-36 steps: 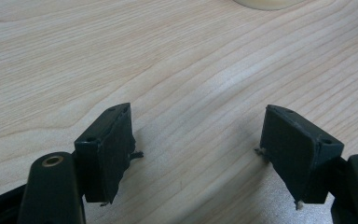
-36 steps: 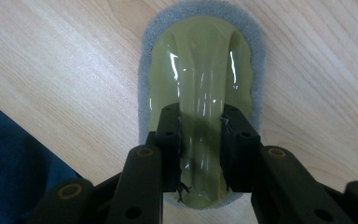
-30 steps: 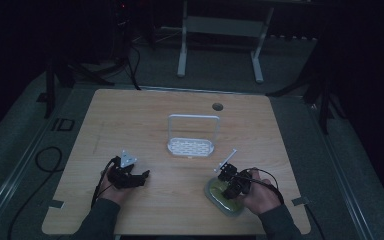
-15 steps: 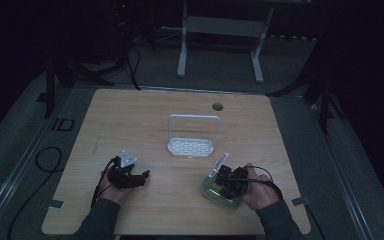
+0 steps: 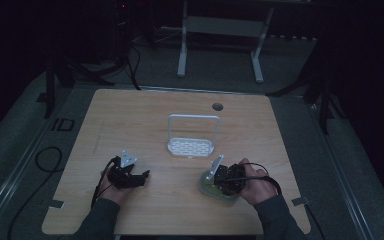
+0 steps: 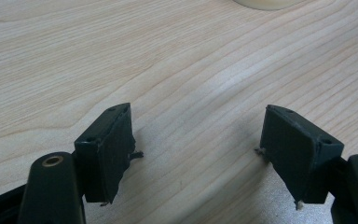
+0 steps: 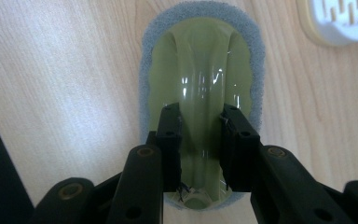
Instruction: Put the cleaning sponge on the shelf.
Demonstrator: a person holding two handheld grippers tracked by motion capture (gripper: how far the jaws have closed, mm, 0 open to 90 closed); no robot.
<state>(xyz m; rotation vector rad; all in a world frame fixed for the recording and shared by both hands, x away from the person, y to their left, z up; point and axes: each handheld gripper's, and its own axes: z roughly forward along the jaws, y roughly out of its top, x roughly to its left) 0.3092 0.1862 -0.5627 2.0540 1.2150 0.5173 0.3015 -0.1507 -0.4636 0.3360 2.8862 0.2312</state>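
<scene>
My right gripper (image 7: 200, 149) view reveals jaws clamping the green scrubber's (image 7: 200, 70) ridge; my left gripper (image 6: 200, 154) rests low, gaping.

We see dark sleeves (image 5: 97, 222) and each black hand-held gripper (image 5: 142, 176) carrying a grey three-cornered plate (image 5: 126, 159), brass-ringed screws (image 6: 52, 161) and a trailing black cable (image 5: 267, 173).

The high view is very dim and grainy, its surroundings nearly black, so the table (image 5: 180, 125) reads as muted tan. Both gripper views are bright and evenly lit; glare streaks the green scrubber (image 7: 200, 88), perhaps from overhead light. Nearest jaw bases look slightly soft.
</scene>
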